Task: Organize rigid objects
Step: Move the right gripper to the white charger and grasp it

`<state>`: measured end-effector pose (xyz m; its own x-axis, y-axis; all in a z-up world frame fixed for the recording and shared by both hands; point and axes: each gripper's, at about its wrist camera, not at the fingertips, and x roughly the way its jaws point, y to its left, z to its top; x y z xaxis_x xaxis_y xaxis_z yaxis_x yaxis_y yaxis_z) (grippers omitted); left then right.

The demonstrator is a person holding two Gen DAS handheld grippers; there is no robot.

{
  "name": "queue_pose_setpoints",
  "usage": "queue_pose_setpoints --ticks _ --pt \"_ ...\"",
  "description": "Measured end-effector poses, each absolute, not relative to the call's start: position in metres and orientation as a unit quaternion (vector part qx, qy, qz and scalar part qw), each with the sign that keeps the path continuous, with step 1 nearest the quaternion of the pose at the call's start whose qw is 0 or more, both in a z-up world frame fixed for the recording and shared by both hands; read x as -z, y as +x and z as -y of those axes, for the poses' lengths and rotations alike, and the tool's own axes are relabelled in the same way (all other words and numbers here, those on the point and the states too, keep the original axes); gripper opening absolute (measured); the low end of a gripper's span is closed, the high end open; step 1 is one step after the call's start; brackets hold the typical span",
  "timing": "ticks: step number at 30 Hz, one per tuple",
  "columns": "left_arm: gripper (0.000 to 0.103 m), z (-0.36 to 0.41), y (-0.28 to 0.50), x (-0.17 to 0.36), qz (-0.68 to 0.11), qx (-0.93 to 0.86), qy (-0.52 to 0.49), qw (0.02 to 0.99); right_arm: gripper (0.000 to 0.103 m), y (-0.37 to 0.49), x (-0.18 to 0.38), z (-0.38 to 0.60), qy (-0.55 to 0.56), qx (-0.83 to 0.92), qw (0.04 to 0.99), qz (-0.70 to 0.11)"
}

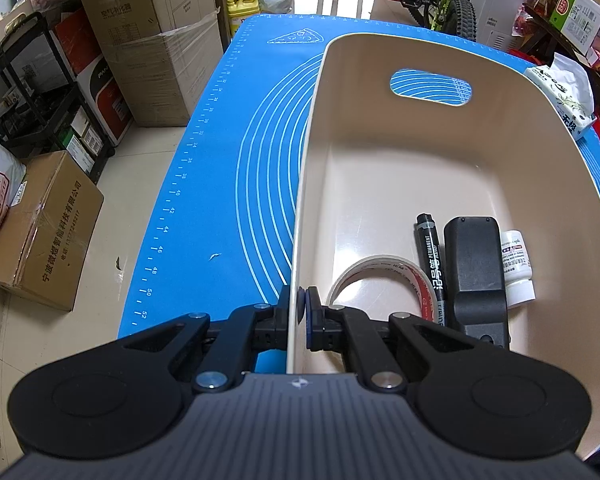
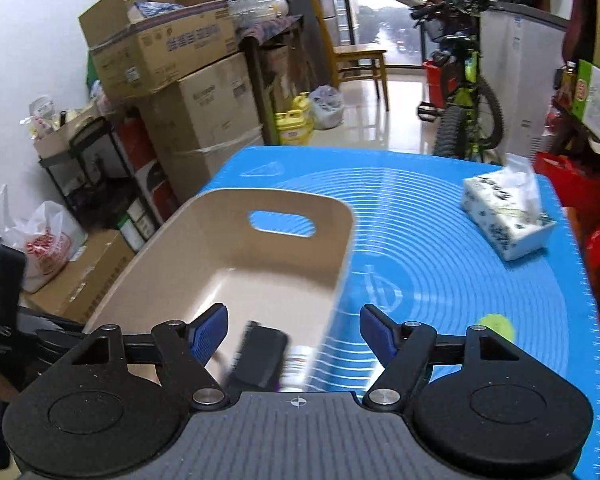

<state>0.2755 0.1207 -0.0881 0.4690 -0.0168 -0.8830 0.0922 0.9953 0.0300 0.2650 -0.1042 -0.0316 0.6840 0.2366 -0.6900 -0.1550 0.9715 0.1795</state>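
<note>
A beige plastic bin (image 1: 440,152) stands on the blue mat (image 1: 228,168). Inside it lie a tape roll (image 1: 380,276), a black permanent marker (image 1: 432,260), a black remote-like device (image 1: 476,264) and a small white bottle (image 1: 518,266). My left gripper (image 1: 300,310) is shut on the bin's left wall near its front. My right gripper (image 2: 294,330) is open and empty, above the bin's (image 2: 236,248) near right part; the black device (image 2: 258,356) and white bottle (image 2: 298,368) show blurred below it. A yellow-green ball (image 2: 496,328) lies on the mat at right.
A tissue pack (image 2: 504,216) sits at the mat's far right. Cardboard boxes (image 1: 44,232), a black rack (image 1: 40,92) and bags crowd the floor at left. A bicycle (image 2: 464,96) and yellow jugs (image 2: 294,120) stand beyond the table.
</note>
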Motion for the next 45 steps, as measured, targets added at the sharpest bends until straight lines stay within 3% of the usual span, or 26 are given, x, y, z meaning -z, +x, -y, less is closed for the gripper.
queue_pose_setpoints --ticks 25,45 --pt "0.007 -0.121 0.276 0.088 -0.514 0.032 0.037 0.856 0.077 0.273 0.119 0.174 0.079 -0.026 0.88 -0.468" --pt "0.007 -0.121 0.276 0.088 -0.514 0.033 0.037 0.856 0.077 0.304 0.165 0.149 0.052 -0.025 0.884 -0.463"
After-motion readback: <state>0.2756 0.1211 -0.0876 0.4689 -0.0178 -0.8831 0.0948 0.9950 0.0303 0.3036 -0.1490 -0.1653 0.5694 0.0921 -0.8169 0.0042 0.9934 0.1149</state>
